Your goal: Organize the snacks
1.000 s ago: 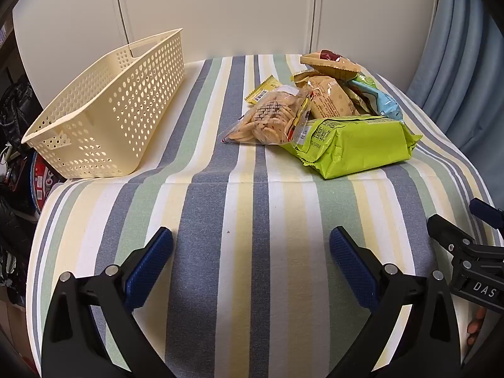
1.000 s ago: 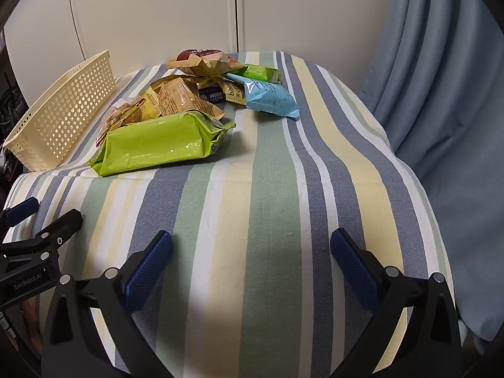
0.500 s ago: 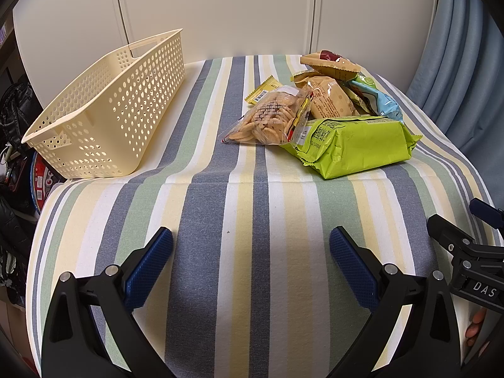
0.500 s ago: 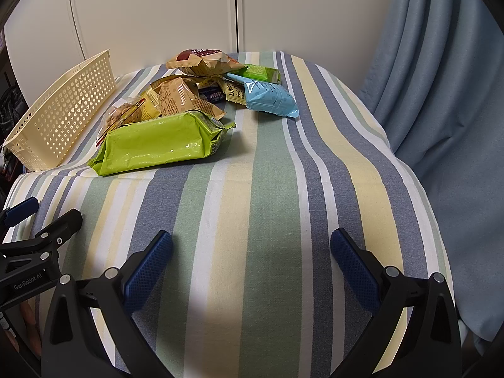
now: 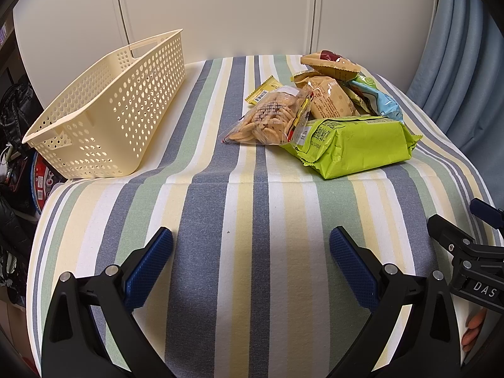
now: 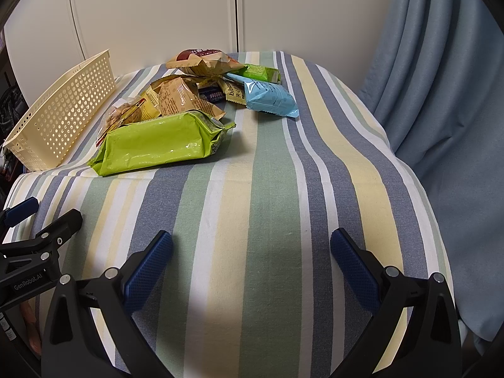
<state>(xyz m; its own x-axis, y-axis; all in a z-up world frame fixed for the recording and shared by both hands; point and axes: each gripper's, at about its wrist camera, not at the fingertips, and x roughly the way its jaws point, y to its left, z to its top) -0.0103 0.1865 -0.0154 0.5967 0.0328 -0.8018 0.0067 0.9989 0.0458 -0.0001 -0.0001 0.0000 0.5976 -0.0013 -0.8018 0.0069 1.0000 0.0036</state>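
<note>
White cupboard doors (image 5: 220, 9) and a blue curtain (image 6: 441, 94) stand behind a table covered with a striped cloth (image 5: 252, 208).

Seen from the left wrist, a cream perforated basket (image 5: 107, 110) sits at ten o'clock on the cloth, with nothing visible inside it. A pile of snacks lies at one o'clock, well apart from the basket. Nearest the front is a large lime-green packet (image 5: 356, 145); a clear bag of small crackers (image 5: 271, 116) touches its left end. Behind them are a tan packet (image 5: 330, 97), a brown packet (image 5: 330, 63) on top, a small yellow packet (image 5: 263, 93) and a light blue packet (image 5: 386, 104).

From the right wrist, the same pile lies at eleven o'clock, with the light blue packet on the pile's right edge and a small green packet (image 6: 261, 74) behind it.

The left gripper (image 5: 251, 252) hangs low over the near part of the cloth, its blue-padded fingers (image 5: 148, 264) spread wide and holding nothing. The right gripper (image 6: 251, 252) is likewise spread wide and empty, well short of the snacks. Each gripper shows at the edge of the other's view.
</note>
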